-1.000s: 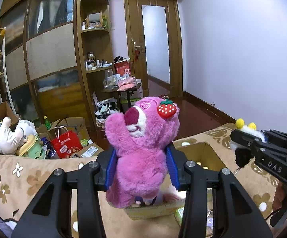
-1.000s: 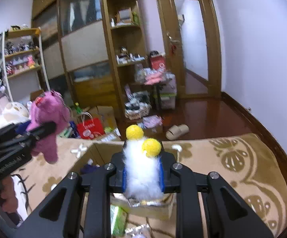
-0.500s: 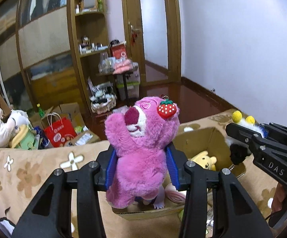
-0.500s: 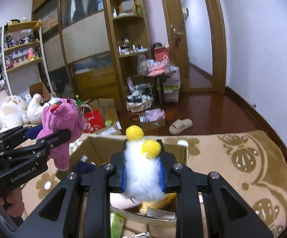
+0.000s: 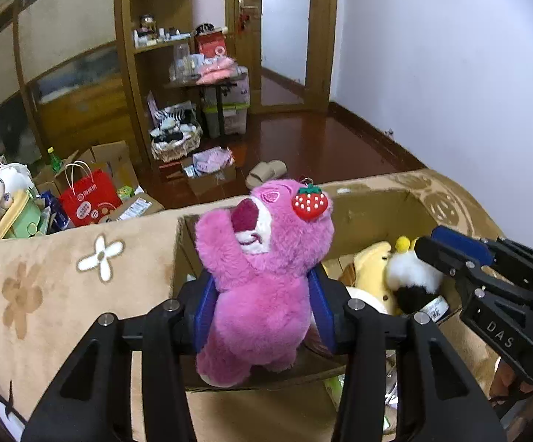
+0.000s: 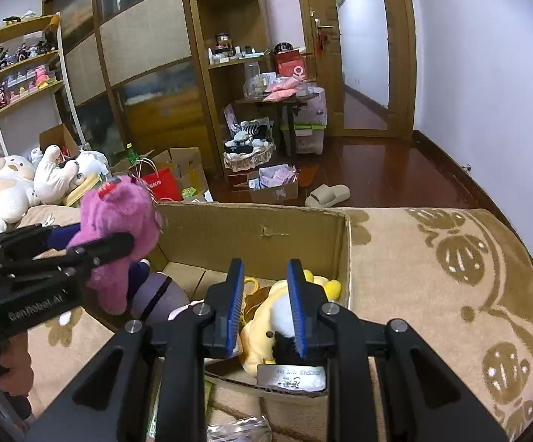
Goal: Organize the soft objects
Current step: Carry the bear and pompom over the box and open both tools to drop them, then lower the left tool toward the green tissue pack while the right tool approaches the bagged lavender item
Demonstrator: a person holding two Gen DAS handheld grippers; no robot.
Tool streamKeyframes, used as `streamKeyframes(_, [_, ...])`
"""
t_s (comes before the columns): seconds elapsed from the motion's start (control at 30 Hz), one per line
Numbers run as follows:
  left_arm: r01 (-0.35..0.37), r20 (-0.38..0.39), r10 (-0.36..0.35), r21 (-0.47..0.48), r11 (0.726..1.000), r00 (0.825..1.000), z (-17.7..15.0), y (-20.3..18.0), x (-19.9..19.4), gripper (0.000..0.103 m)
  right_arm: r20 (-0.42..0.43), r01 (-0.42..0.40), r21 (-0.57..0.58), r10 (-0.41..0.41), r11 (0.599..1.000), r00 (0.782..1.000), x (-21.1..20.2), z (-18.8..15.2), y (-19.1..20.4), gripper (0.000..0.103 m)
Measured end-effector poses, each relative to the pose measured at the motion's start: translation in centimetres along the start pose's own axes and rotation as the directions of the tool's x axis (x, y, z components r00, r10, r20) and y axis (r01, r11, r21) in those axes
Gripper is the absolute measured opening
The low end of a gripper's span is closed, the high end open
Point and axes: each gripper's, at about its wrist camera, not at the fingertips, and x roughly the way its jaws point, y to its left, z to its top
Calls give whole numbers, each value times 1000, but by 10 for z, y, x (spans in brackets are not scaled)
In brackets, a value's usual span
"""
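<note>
Right wrist view: right gripper point(image 6: 265, 307), jaws now parted, has just dropped the white plush point(image 6: 281, 315) into the cardboard box point(image 6: 251, 232), while left gripper point(image 5: 262, 311), its jaws just easing apart, lowers the pink bear point(image 5: 262, 276) boxward.

Indoor light, moderately bright and even, apparently from overhead; soft shadows only, deepest inside the cardboard box point(image 6: 259, 232). Pale wall point(image 5: 432, 73) reads bluish-white with mild glare, and the wooden floor point(image 6: 377, 169) carries a dull sheen. Heavy fisheye curvature with black corner vignetting in both views; centre sharp, edges slightly soft.
</note>
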Motion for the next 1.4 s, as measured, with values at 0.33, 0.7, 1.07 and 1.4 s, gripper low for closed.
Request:
streamKeyframes(0.33, [-28,3,28,-23,999,1000,-3,5,-5,75,10,3,14,-3,1000,1000,-7,-2,-3,46])
streamKeyframes(0.7, [-56,-25,55,-34,998,998,-11,12,-31,96,21,9,39,-10,999,1000,-41,-9,-5,86])
streamKeyframes(1.07, [-64,-58,61,-51,997,996,-35,7,-79,101,12,16,75,-17,997,1000,-76,-30,-7,102])
streamKeyframes(1.4, [-37,-72,35,-25,999,997,-46,-4,-104,101,-14,51,59,-50,997,999,-98,-54,0,102])
